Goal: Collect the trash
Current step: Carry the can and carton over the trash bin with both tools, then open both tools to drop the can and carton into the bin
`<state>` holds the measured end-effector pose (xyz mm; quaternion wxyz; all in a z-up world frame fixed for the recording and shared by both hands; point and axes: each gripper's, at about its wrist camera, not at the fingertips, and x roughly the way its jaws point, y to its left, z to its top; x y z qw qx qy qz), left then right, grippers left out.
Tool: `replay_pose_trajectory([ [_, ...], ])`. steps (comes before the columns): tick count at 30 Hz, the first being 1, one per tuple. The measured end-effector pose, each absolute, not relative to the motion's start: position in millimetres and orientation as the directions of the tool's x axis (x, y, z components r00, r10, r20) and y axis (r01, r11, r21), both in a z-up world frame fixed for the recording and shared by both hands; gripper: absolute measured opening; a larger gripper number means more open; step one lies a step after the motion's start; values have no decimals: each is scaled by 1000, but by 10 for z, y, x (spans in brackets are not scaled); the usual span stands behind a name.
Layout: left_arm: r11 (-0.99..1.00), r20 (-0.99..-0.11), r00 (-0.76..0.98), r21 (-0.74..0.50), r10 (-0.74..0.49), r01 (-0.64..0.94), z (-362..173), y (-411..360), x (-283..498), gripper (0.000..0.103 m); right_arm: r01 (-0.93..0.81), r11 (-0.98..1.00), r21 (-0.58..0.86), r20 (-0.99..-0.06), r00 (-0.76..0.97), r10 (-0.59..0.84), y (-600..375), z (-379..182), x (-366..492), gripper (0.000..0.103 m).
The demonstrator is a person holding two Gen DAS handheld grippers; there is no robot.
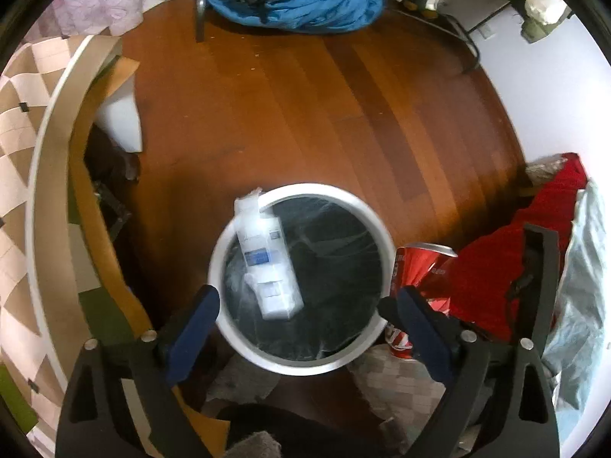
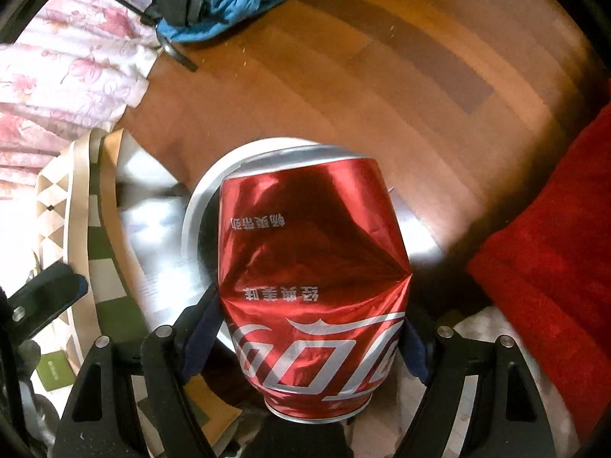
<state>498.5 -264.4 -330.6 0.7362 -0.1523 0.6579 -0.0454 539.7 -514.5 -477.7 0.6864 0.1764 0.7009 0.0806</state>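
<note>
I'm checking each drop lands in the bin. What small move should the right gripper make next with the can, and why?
Probably let go: the dented red can sits between the right gripper pads above the white bin, so opening wider should drop it inside.

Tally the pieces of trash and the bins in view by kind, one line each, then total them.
Crushed red can, between the right gripper's pads: 1
White carton, at the bin's mouth below the open left gripper: 1
White bin with a dark liner: 1
Total: 3
</note>
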Motion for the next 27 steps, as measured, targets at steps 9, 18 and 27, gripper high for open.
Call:
replay_pose_trajectory([
  [9,986,-975,198,-121,-97,-116,-3186,-2540,4702,95,145,953,265,-963,-14,269,-5137,-4762,5301,103],
  [18,991,-964,267,-36,-2,-126,-2860,-2468,4367,95,-6,992,126,-992,14,126,-4962,-4132,5045,103],
  [27,993,-955,298,-24,13,-119,-2563,-2465,4178,95,-23,993,116,-992,50,117,-4967,-3665,4748,103],
])
